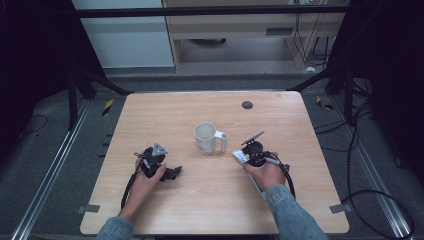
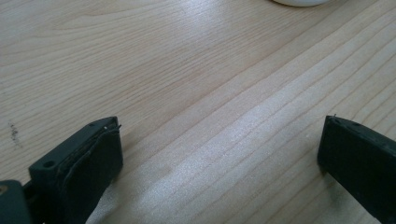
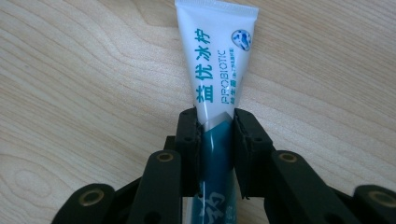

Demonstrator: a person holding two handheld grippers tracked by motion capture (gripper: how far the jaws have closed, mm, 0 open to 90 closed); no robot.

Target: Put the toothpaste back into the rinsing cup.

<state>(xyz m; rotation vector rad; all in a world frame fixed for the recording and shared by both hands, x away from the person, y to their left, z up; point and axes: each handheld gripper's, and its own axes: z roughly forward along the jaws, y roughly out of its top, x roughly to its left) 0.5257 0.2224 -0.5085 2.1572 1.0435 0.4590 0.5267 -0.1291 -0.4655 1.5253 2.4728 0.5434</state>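
1. High view: right gripper (image 1: 248, 150) sits near-right of the mug (image 1: 206, 138), low over the table (image 1: 150, 107). The tube (image 1: 239, 156) shows as a white end poking out left of the gripper, lying flat just right of the mug handle. Left gripper (image 1: 167, 173) rests on the table near-left of the mug, well apart from it.
2. Left gripper view: jaws wide apart, nothing between them, bare wood below. White edge at the far top is probably the mug (image 2: 299, 2); too little of it shows to be sure.
3. Right gripper view: jaws closed on the tube (image 3: 219, 65), pads pressing its sides around mid-length. Crimped end points away. The tube seems to lie on the wood.
4. Step, my read: grasp done, lift not started.
5. Next move: straight lift with the grip held, then carry left, likely to the mug. Tube is soft, so squeeze could deform it or let it slip. Clear the mug rim before lowering.
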